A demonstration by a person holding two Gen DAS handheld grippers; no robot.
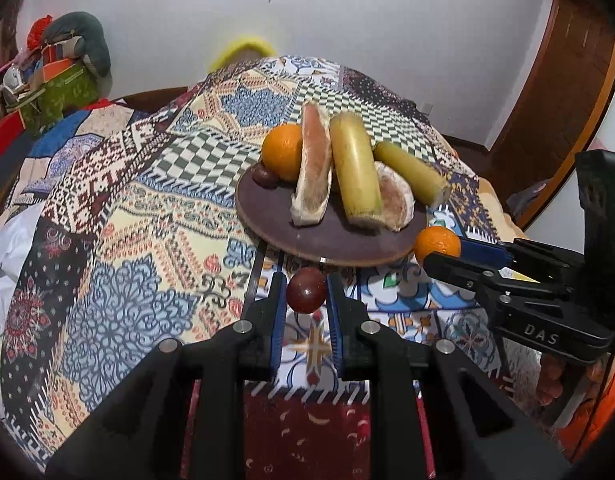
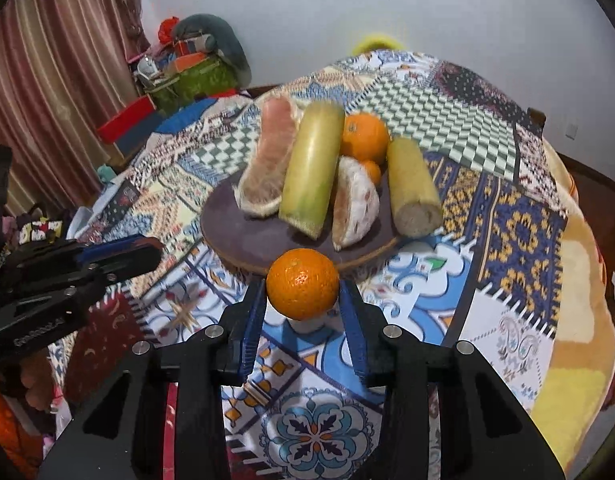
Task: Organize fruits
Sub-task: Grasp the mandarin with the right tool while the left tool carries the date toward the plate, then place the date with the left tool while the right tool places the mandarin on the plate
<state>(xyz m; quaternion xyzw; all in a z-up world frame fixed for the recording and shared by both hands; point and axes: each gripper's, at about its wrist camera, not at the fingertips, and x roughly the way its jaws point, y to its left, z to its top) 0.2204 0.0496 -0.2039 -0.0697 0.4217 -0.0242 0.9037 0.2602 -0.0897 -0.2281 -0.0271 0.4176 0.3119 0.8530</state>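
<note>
Jaws: left gripper (image 1: 306, 280) clamps dark fruit (image 1: 306, 290), right gripper (image 2: 302, 292) clamps orange (image 2: 302, 283); both angled down, seemingly near plate (image 1: 331, 240)

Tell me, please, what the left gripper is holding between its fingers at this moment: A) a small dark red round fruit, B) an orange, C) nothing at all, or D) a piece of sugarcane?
A: in the left wrist view the left gripper is shut on the small dark red fruit, while the orange sits in the right gripper.
</note>
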